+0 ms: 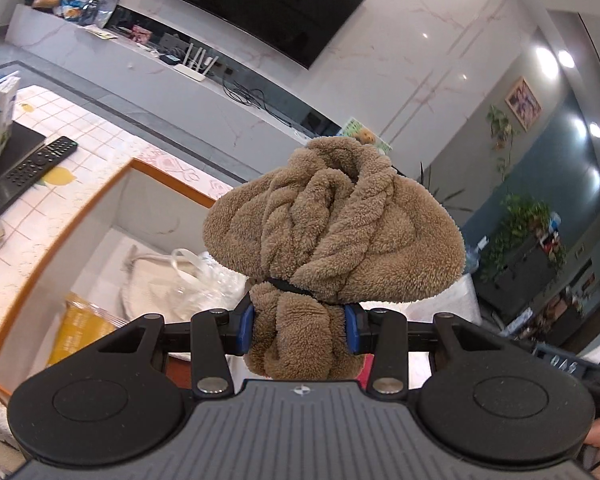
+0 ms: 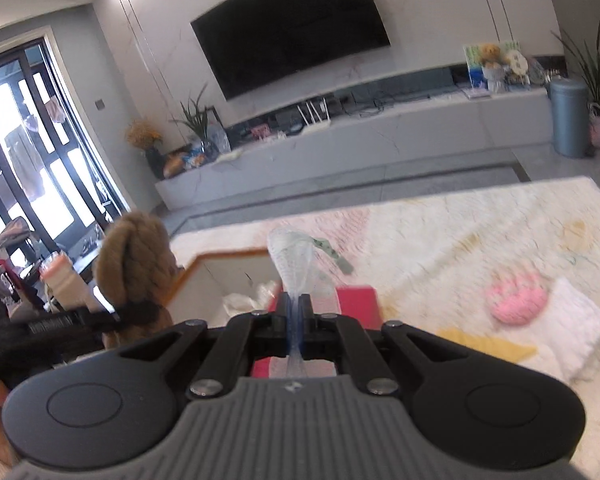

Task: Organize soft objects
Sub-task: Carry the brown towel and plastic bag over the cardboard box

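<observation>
Above the orange-rimmed box, your left gripper clamps a shaggy brown fleece bundle between blue pads. Your right gripper pinches a thin, clear plastic bag with jaws fully closed. No writing is readable.

The left wrist camera sits just behind the left tongs and looks forward and a little down, tilted, so the television leans across the top. A brown fleece cloth fills the centre, very near the lens. The right wrist camera sits behind the right tongs, more level, facing the same television. Both views share the television wall, the open box and the brown cloth.
</observation>
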### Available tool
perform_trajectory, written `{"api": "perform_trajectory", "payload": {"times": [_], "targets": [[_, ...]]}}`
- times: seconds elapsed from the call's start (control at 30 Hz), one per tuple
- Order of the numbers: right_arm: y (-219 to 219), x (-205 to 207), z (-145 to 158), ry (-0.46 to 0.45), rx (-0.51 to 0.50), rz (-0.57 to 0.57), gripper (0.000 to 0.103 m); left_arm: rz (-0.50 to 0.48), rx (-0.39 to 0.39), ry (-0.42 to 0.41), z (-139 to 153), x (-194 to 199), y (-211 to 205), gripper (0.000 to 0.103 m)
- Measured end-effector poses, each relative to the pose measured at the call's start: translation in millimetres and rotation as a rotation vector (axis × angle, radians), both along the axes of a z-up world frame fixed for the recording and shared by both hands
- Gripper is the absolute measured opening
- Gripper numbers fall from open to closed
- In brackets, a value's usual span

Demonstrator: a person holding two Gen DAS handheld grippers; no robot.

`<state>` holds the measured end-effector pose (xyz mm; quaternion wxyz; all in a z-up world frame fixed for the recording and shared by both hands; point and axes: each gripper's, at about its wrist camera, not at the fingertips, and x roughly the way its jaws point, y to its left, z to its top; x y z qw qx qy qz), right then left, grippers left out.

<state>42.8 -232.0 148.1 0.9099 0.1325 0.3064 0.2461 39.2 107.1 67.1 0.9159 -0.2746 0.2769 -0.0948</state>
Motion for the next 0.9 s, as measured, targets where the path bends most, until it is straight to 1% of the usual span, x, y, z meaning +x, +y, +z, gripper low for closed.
{"api": "perform_trajectory", "payload": {"times": [0.1, 0.17, 0.23, 0.33, 0.43, 0.53, 0.63, 0.9], "targets": [[22.1, 0.0, 19.4, -0.023, 0.001, -0.021, 0.000, 0.025, -0.001, -0.004, 0.5, -3.0, 11.8, 0.048], [36.6, 3.1, 31.1, -0.028, 0.022, -0.005, 0.000, 0.044, -0.003, -0.003, 0.8, -4.1, 18.4, 0.048], [53.4, 6.1, 40.4, -0.037, 0.020, 0.011, 0.000, 0.058, 0.000, -0.005, 1.1, -5.3, 25.0, 0.048], [80.9, 7.9, 50.4, -0.067, -0.010, 0.023, 0.000, 0.079, 0.002, -0.012, 1.7, -7.1, 33.6, 0.048], [109.1, 10.1, 55.0, -0.072, -0.046, 0.058, 0.000, 0.101, -0.010, -0.018, 0.6, -9.3, 43.2, 0.048], [136.0, 17.6, 52.2, -0.067, -0.097, 0.091, 0.000, 0.118, -0.029, -0.013, -2.4, -9.6, 53.7, 0.048], [159.5, 29.3, 41.2, -0.051, -0.160, 0.115, 0.000, 0.129, -0.038, 0.004, -8.3, -7.9, 61.7, 0.048], [206.1, 68.0, -3.2, 0.041, -0.303, 0.147, 0.000, 0.135, -0.061, 0.065, -27.5, 3.2, 77.0, 0.048]]}}
